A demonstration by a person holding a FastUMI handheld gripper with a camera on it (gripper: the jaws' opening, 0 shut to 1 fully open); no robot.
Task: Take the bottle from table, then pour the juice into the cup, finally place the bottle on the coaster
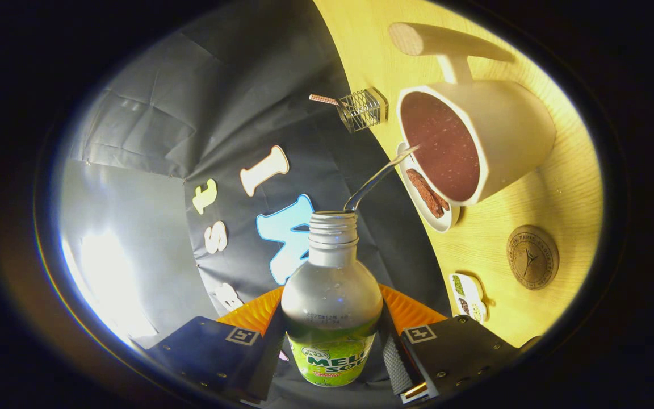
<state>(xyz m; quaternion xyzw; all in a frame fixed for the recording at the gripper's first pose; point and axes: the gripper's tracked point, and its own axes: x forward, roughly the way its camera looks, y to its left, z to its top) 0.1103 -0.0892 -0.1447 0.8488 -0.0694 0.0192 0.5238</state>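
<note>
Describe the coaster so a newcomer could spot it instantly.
Start at the big white cup on the wooden table, where a stream from the gripped bottle lands. Beside the cup's base lies the coaster: a flat, dark brown disc with an embossed emblem, unlike the small white dishes nearby.

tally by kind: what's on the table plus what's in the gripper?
Bottle, between the gripper fingers, pouring: 1
Cup: 1
Coaster: 1
Wire rack: 1
Small dishes, one by the cup, one near the coaster: 2
Total: 6
</note>
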